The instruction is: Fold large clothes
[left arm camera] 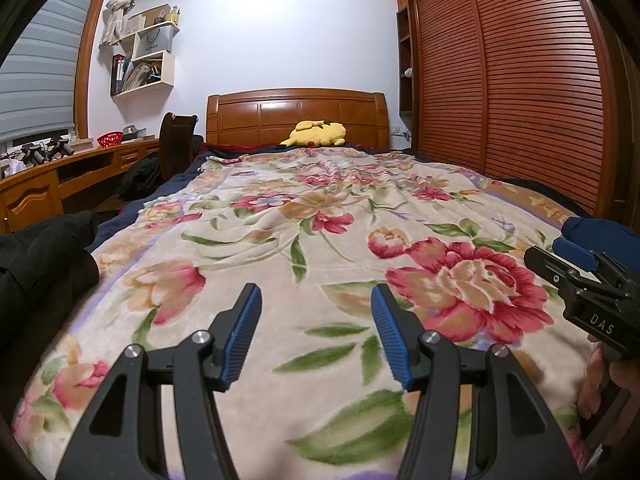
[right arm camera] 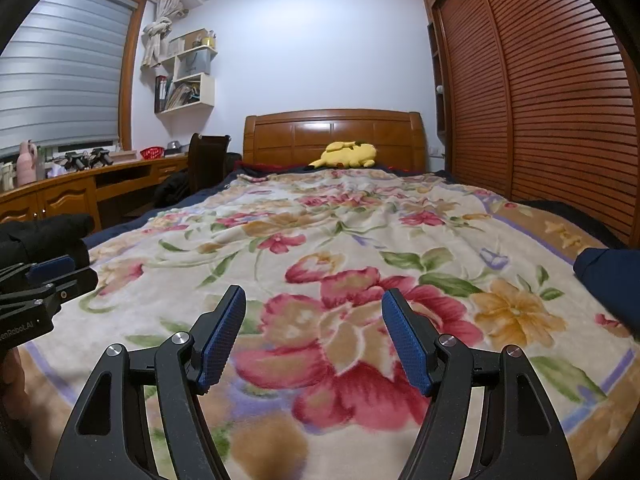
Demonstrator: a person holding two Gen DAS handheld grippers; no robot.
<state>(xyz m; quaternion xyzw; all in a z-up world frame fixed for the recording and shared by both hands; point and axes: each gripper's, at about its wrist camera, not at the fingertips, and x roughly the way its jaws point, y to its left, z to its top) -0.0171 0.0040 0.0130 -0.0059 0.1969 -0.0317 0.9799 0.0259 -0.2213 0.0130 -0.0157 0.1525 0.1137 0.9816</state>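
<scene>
Bed surface: a floral blanket [left arm camera: 304,248] was spread flat over the bed, cream with red, pink and orange flowers, lightly rippled toward the head end; a dark navy sheet showed along its left edge.
Headboard: a wooden headboard [left arm camera: 297,114] was seen at the far end, with a yellow plush toy [left arm camera: 316,133] lying just before it.
Black garment: a black garment [left arm camera: 44,252] was bunched at the left edge of the bed, near the foot.
Blue garment: a dark blue garment [right arm camera: 610,276] was heaped at the right edge of the bed, well apart from the black one.
Left gripper: the left gripper [left arm camera: 316,300] was held above the blanket with its jaws parted and nothing between the blue pads.
Right gripper: the right gripper [right arm camera: 314,300] was likewise held apart over a large red flower, with nothing gripped.
Right wall: a slatted wooden wardrobe [left arm camera: 520,80] was ranged along the bed.
Left side: a wooden desk [right arm camera: 80,196] was set under a window blind [right arm camera: 60,68], with a red basket [right arm camera: 153,153] on it and a dark chair [right arm camera: 208,160] at its end.
Far wall: white shelves [left arm camera: 148,60] of books and boxes were mounted beside the window.
</scene>
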